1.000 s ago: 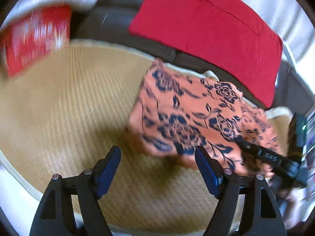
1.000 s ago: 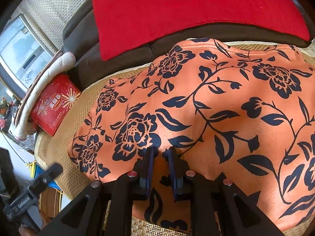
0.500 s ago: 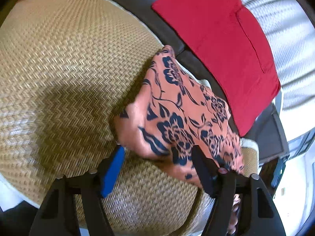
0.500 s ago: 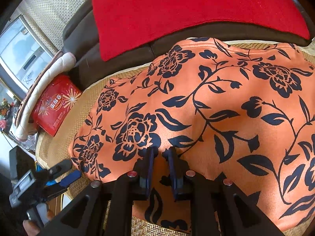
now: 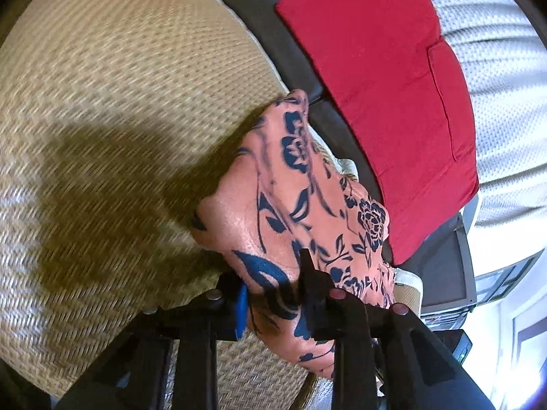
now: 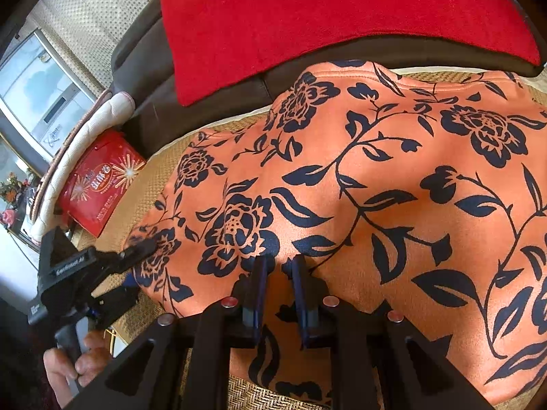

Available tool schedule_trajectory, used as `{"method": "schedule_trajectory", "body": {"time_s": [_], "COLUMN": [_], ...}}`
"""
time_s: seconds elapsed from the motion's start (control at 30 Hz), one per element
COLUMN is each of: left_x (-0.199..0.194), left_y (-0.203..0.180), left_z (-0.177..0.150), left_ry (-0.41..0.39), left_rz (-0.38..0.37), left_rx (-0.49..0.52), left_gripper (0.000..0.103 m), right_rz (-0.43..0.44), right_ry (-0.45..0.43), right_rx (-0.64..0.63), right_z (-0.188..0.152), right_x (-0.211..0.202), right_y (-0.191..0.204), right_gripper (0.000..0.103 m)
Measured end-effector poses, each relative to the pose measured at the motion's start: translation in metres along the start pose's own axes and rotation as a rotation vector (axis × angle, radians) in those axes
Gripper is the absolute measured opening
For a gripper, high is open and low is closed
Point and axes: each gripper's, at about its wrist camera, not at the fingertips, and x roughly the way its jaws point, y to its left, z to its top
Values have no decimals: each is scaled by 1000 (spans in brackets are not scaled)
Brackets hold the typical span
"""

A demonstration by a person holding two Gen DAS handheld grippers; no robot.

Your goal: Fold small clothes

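Right wrist view, left gripper [image 6: 136, 249] body lettered "GenRobot.AI", red box [image 6: 102, 184] lettering illegible

Garment [image 6: 376, 177] lies on mat [image 5: 119, 102]; cushion [image 6: 324, 10] behind, box [image 6: 99, 184] left

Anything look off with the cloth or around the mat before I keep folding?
Nothing stands out. The orange floral garment lies on the woven mat, bunched only where the left gripper, whose jaws have just been closing, and the right gripper pinch it. No tears or spills.
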Motion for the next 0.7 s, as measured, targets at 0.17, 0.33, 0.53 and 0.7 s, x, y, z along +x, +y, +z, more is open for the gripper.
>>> {"method": "schedule_trajectory", "body": {"time_s": [0.17, 0.33, 0.53, 0.7], "left_x": [13, 12, 21, 23], "left_y": [15, 7, -10, -52], "left_z": [11, 12, 8, -7], "left_ry": [85, 26, -47, -114], "left_rz": [23, 72, 162, 284], "left_rx": [-174, -98, 101, 418], "left_gripper": [76, 57, 25, 23], "right_rz": [35, 54, 64, 94], "right_ry": [8, 18, 29, 63], "right_rx": [19, 18, 13, 34], "right_z": [-1, 0, -2, 0], "right_x": [0, 0, -4, -8], "right_y": [-5, -8, -11, -17], "right_gripper": [19, 19, 19, 19]}}
